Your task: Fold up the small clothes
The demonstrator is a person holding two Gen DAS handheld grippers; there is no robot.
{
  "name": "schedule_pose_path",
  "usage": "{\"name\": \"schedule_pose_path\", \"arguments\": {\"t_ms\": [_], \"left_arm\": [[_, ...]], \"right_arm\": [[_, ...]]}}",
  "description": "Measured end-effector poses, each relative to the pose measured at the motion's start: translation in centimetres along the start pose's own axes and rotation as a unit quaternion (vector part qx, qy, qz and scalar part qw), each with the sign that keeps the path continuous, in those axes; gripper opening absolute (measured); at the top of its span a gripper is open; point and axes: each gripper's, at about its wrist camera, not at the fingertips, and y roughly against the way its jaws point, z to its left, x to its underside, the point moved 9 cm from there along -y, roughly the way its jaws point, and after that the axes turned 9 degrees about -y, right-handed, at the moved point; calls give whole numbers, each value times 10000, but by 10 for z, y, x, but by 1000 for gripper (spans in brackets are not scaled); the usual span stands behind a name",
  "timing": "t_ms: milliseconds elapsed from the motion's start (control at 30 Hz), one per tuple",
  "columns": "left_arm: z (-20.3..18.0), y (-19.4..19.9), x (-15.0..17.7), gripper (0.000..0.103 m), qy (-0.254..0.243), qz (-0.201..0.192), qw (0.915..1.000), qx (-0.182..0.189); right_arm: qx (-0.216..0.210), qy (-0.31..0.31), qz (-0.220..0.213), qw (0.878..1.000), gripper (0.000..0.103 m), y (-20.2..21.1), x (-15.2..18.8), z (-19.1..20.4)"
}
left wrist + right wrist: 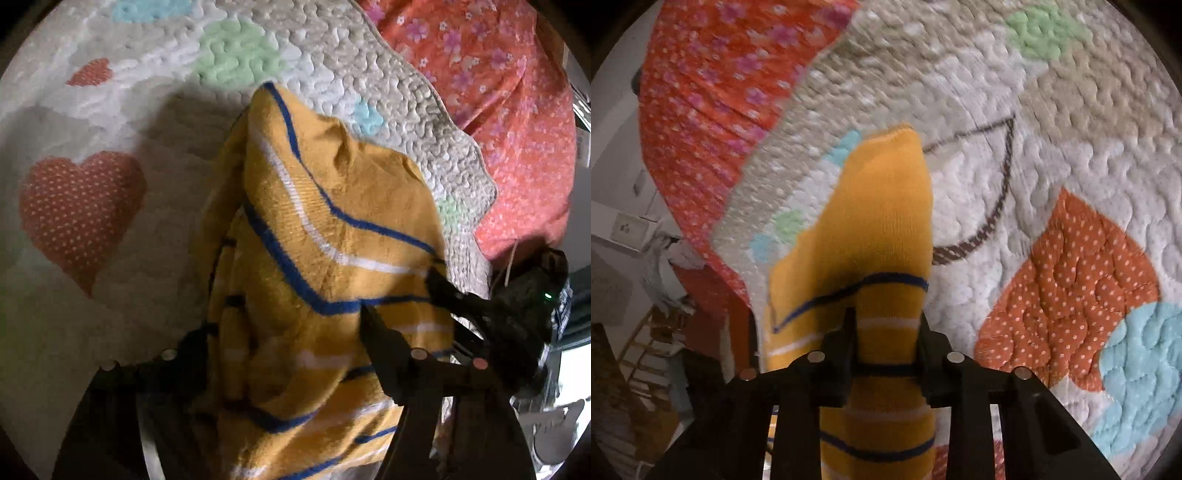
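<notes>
I've got the yellow striped garment (886,236) pinched in the right gripper (886,332) w/ jaws narrow, bunched over the quilt (1052,155), left gripper (280,354) standing wide round the cloth w/o clamping, so it could slip out & crumple the fold.

Home bedroom: quilted heart bedspread (155,206)

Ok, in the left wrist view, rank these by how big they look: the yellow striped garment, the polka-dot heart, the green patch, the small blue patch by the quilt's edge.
1. Yellow garment, by far, though it hangs nearest the camera.
2. Polka-dot heart.
3. Green patch.
4. Small blue patch.
</notes>
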Motion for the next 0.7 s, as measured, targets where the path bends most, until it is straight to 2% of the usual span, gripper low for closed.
{"name": "schedule_pose_path", "arguments": {"t_ms": [100,200,267,300,333,400,533,600,700], "left_arm": [[-11,1,2,67,-5,-34,10000,-14],[-28,1,8,65,-183,23,9998,27],[-28,-3,9,65,-278,69,9994,-175],[-25,-6,8,65,-281,94,9993,-245],[-22,-9,7,65,-221,104,9995,-194],[-17,-10,6,65,-47,115,9999,-63],[-14,-2,5,65,-169,19,9995,-274],[-15,-2,4,65,-187,16,9994,-291],[-14,-3,4,67,17,59,9999,-96]], "right_arm": [[-20,114,-229,9997,28,21,-2,11],[152,152,-455,9987,28,35,-6,5],[499,214,-416,9977,31,28,-6,-9],[731,285,-417,9960,37,24,-6,-16],[973,359,-505,9933,39,23,-6,-21],[1027,430,-783,9907,40,35,-7,-19],[1263,1002,-1518,9752,37,72,-5,4],[1261,1209,-1416,9744,22,73,9,12],[1356,1510,-1033,9737,22,57,37,13]]}}
